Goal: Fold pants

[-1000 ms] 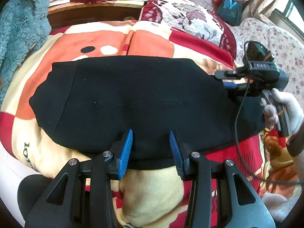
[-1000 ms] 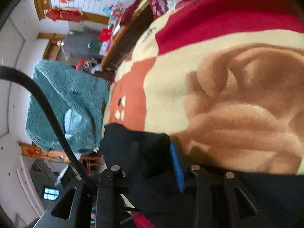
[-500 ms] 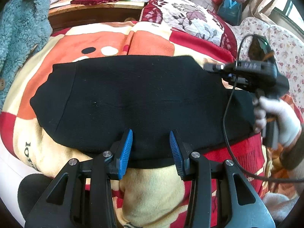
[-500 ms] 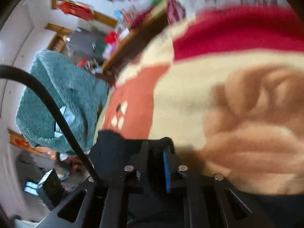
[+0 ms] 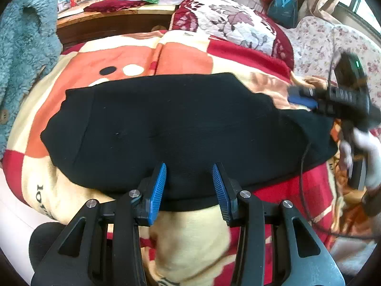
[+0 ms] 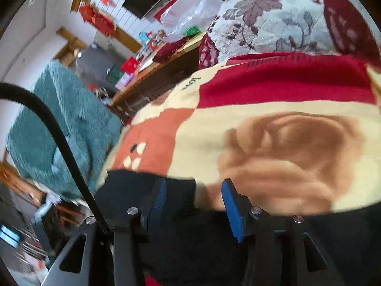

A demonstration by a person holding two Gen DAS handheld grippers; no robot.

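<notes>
The right gripper (image 5: 300, 97) is motion-blurred in the left wrist view, and whether it touches cloth is hard to tell; in its own view its blue fingers (image 6: 229, 206) stand spread apart, gripping nothing, over the pants' far edge. The black pants (image 5: 171, 128) lie flat across the patterned blanket (image 5: 185, 54). The left gripper (image 5: 189, 186) hangs wide apart, empty, above the near hem.

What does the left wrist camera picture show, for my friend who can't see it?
Black pants lie spread flat across a red, orange and cream blanket on a bed. The open left gripper hovers at their near edge, while the right gripper, held in a white-gloved hand, is at their far right end.
</notes>
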